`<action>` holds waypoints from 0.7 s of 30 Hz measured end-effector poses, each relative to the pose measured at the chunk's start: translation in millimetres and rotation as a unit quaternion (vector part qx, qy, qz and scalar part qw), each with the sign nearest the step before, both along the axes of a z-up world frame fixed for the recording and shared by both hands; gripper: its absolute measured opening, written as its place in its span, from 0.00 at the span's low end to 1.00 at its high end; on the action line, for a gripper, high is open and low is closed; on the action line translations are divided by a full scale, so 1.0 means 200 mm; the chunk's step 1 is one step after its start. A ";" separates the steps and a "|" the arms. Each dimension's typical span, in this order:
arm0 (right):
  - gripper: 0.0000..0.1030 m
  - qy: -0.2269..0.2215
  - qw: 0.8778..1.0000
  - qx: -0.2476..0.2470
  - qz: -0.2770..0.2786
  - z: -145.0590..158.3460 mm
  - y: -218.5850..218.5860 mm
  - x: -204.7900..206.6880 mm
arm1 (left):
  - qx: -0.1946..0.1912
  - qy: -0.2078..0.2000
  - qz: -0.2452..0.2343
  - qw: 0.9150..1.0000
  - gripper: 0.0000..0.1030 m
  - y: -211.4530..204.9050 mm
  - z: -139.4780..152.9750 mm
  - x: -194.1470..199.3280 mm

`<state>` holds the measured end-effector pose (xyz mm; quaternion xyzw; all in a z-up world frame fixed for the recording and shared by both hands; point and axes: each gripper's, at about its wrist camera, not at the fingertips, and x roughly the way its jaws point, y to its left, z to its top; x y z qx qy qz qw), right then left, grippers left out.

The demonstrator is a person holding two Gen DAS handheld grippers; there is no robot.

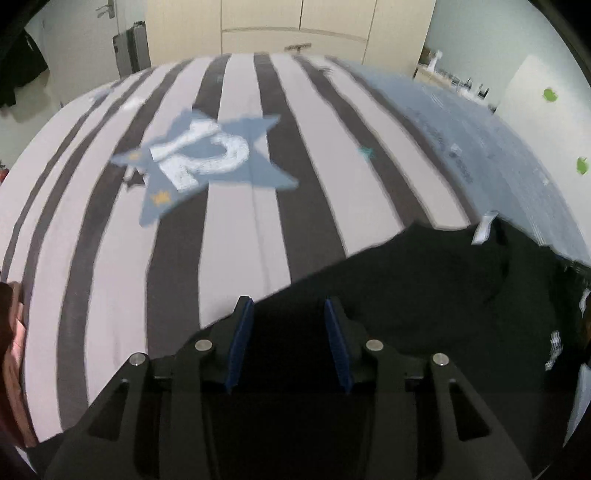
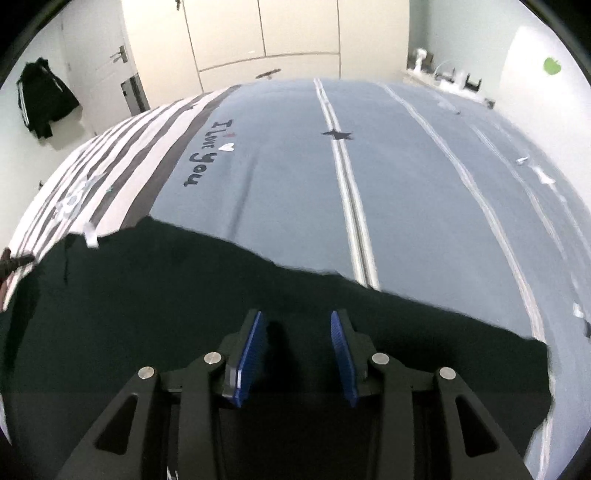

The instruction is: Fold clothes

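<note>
Both tongs, left (image 1: 289, 314) and right (image 2: 298, 328), hang parted and empty over a dark fabric garment (image 2: 147, 295), striped bedspread (image 1: 240, 240) toward twelve o'clock.

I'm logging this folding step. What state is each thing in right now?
Black garment: lying spread on the bed, upper edge wavy, not gripped.
White tag: sticking out at the garment's edge.
Left tool: open over the garment, nothing between the pads.
Right tool: open over the garment, empty.
Bedspread: spread flat, mostly smooth.
Wardrobe doors: closed.
Dark jacket: hanging by the door.
</note>
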<state>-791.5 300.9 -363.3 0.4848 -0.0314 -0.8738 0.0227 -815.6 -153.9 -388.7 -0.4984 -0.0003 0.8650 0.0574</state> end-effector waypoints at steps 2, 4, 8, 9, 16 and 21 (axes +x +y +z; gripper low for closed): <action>0.34 -0.021 1.000 -0.004 -0.019 -0.06 0.05 -0.11 | -0.027 0.013 0.007 1.000 0.36 0.00 -0.02 0.00; 0.31 -0.028 0.998 -0.007 -0.047 -0.09 0.13 -0.18 | -0.033 0.040 0.050 0.997 0.36 -0.06 0.03 -0.01; 0.32 -0.014 0.994 0.011 -0.112 -0.05 0.29 -0.25 | 0.013 0.075 0.118 0.990 0.36 -0.23 0.18 0.03; 0.32 -0.007 0.993 0.013 -0.116 -0.02 0.30 -0.24 | 0.012 0.080 0.119 0.990 0.36 -0.26 0.22 0.06; 0.34 0.032 0.998 0.010 -0.047 0.16 0.14 0.03 | 0.046 0.056 0.157 0.985 0.46 -0.54 0.33 0.51; 0.35 0.021 1.000 -0.010 -0.005 0.13 -0.08 0.32 | 0.029 0.030 0.193 0.980 0.49 -0.74 0.27 0.93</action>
